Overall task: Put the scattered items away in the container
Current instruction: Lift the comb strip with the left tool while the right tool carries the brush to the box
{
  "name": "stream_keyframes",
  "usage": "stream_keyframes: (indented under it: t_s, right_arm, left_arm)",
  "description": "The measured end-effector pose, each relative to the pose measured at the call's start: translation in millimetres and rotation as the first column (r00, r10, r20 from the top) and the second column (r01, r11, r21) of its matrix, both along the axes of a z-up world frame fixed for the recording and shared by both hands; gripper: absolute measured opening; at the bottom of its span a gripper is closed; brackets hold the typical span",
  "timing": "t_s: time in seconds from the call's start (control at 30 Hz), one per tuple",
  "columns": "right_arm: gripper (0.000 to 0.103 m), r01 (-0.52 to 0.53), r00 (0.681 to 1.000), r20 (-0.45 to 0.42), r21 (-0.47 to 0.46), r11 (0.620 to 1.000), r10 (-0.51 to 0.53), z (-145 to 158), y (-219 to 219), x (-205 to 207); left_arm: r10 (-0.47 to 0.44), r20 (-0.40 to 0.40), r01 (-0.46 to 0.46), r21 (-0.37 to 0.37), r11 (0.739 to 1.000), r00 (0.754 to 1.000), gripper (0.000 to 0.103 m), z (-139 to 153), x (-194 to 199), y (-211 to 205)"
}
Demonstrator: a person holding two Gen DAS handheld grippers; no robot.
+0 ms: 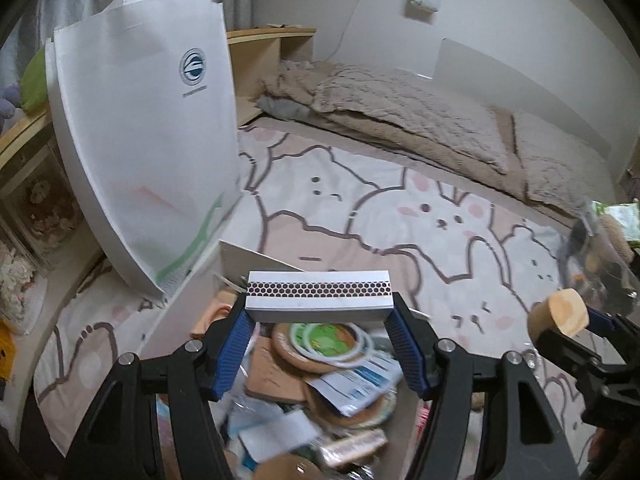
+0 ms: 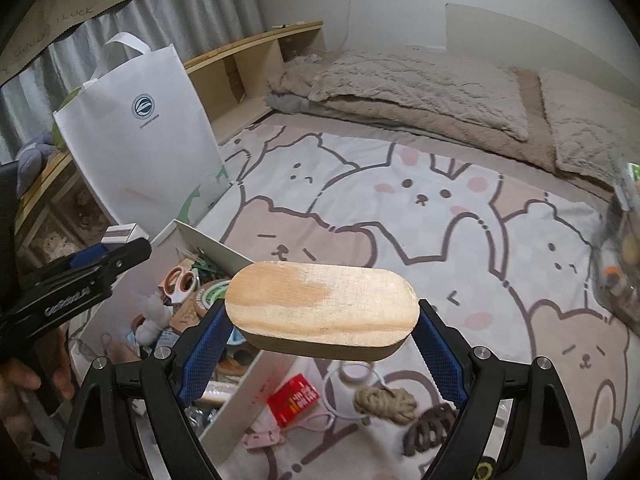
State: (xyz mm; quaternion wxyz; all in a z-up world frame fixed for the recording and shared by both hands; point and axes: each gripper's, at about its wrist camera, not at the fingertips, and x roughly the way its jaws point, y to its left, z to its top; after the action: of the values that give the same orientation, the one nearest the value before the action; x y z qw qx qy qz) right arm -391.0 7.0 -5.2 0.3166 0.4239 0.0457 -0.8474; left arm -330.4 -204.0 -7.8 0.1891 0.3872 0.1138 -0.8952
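Getting there: our left gripper [image 1: 318, 322] clamps a matchbox [image 1: 318, 290] over the full box [image 2: 224, 248], right gripper [image 2: 320, 344] grips a wooden block [image 2: 320, 308]; red packet [image 2: 293, 399], rope [image 2: 384, 402], hair claw [image 2: 430, 428] lie beside the box

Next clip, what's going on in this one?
A person is clearing clutter off a bed into a white box. The left tongs grip a matchbox over the box's jumble of tape rolls and packets. The right tongs hold an oval wooden piece beside the box. A red packet, cord bundle and hair claw lie outside.
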Motion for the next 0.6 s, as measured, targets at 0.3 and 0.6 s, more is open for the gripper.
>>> stream_keyframes:
  t_s: [0.3, 0.6]
  right_arm:
    - [0.089, -0.073, 0.996, 0.053, -0.008, 0.997, 0.073, -17.2, -31.4, 0.2]
    - [0.089, -0.137, 0.985, 0.103, 0.001, 0.991, 0.136, -32.2, -47.9, 12.2]
  left_arm:
    - [0.019, 0.089, -0.021, 0.015, 1.0, 0.996, 0.065, -25.6, -20.5, -43.7]
    - [-0.034, 0.197, 0.028, 0.031, 0.999, 0.98, 0.065, -68.9, -45.7, -60.1]
